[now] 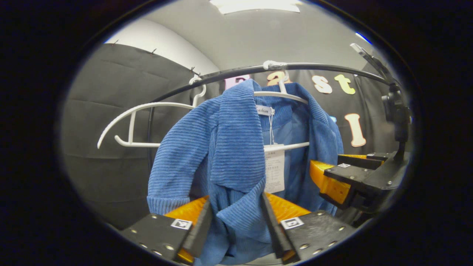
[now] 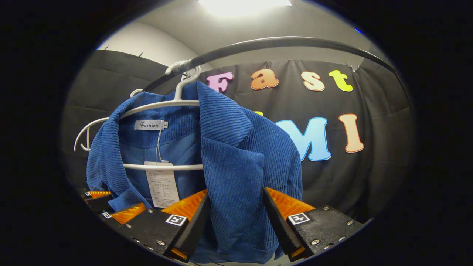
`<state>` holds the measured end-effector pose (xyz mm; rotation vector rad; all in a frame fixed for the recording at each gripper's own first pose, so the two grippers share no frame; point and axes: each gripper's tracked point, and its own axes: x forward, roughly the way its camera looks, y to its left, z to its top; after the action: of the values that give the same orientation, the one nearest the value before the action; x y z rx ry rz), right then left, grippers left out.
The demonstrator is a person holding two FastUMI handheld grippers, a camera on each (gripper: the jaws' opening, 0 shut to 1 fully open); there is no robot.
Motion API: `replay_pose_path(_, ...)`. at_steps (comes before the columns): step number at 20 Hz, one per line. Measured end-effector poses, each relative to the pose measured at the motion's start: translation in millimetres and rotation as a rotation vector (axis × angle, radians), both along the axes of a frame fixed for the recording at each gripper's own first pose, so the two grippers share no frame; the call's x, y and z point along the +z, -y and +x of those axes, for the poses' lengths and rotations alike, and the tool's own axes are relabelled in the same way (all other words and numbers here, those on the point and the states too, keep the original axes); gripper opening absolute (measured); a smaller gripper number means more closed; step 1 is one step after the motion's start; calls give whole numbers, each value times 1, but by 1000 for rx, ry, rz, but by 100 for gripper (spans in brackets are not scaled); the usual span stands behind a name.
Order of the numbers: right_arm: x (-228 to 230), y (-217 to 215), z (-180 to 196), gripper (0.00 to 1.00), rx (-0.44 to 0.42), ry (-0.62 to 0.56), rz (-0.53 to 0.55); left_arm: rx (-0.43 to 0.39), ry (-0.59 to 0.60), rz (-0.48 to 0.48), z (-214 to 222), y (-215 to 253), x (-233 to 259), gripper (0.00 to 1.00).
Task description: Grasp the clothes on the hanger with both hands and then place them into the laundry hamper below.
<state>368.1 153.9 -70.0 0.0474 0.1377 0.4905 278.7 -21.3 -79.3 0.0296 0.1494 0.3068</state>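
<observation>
Two hand-held grippers flank the blue jacket (image 1: pixel 236 147), which hangs on a white hanger (image 1: pixel 284 95) from the black rail (image 1: pixel 229 72). My left hand-held gripper (image 1: pixel 236 221) has cloth between its spread fingers; whether they press it I cannot tell. My right hand-held gripper (image 2: pixel 236 218) straddles the other front panel likewise. I judge the grasp step underway; next, clench both, lift the jacket free, lower it toward the hamper.

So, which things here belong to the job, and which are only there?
For the job:
- blue jacket, on its white hanger
- left gripper, fingers around the jacket's front edge
- right gripper, fingers around the other front edge

Only there:
- empty white hanger
- black rail
- paper tag
</observation>
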Motion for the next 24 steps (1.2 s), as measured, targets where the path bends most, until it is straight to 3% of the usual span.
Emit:
replay_pose_path(2,0,0,4,71,2,8,2,-18,-2,15,-1,0,0,64)
replay_pose_path(4,3,-4,4,48,5,33,-4,-12,0,36,-3,-5,4,67)
replay_pose_path(6,10,4,7,20,-30,78,-7,-67,-8,19,-6,2,1,45)
replay_pose_path(7,14,3,6,6,-27,92,-6,-55,-8,24,-13,-1,4,34)
replay_pose_path(9,19,2,7,4,-20,127,-11,-51,-14,24,-8,-5,3,12)
replay_pose_path(10,25,5,7,4,-22,150,-14,-51,-14,23,-7,-6,1,12)
replay_pose_path(12,35,10,3,4,-29,195,-21,-90,-13,15,-8,0,5,1)
replay_pose_path(24,102,33,7,3,-116,415,-44,-149,104,48,-45,4,81,1)
